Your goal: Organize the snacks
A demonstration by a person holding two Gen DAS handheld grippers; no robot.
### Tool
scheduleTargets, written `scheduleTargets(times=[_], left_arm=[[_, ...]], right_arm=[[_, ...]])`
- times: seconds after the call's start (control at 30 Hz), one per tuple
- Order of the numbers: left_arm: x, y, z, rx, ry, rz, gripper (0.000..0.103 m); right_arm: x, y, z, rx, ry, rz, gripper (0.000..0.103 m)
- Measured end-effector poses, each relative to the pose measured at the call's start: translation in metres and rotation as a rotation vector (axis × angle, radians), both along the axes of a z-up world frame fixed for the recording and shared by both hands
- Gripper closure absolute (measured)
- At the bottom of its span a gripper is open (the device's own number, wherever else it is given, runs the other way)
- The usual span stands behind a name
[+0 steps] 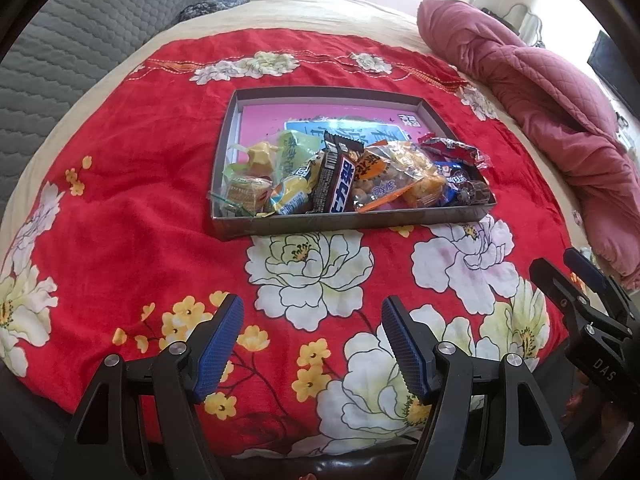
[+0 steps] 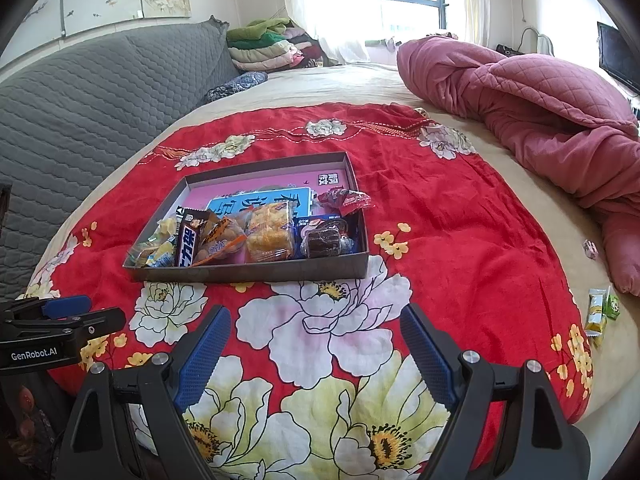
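1. the shallow box (image 1: 352, 222) is sitting on the red flower blanket (image 1: 132, 216), in the middle of the bed.
2. the snacks (image 1: 340, 178) are lying in a row along the near side of the box.
3. the chocolate bar (image 2: 188, 242) is leaning among them, left of the orange bag (image 2: 218, 242).
4. the left gripper (image 1: 312, 344) is hanging wide apart near the box, gripping nothing.
5. the right gripper (image 2: 316, 350) is also spread wide, with nothing in it.
6. two small packets (image 2: 600, 308) are lying far right, off the blanket.
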State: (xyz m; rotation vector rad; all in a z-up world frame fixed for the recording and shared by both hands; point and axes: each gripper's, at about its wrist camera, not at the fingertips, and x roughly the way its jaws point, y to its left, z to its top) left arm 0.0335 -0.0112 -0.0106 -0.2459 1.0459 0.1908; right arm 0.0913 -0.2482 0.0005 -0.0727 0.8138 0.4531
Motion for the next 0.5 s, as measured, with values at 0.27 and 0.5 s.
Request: scheduleTargets(times=[0.27,0.5], left_arm=[[0.0004,0.0033,-0.0029,0.006,0.010,0.011,0.030],[0.0005,0.0036,-0.0042,0.009,0.017,0.015,0.030]], right_arm=[[0.0003,0.0000,-0.0003,-0.001,0.002,0.001,0.017],[0.0010,0.0005,-0.0006,-0.001,0.000,0.001,0.017]])
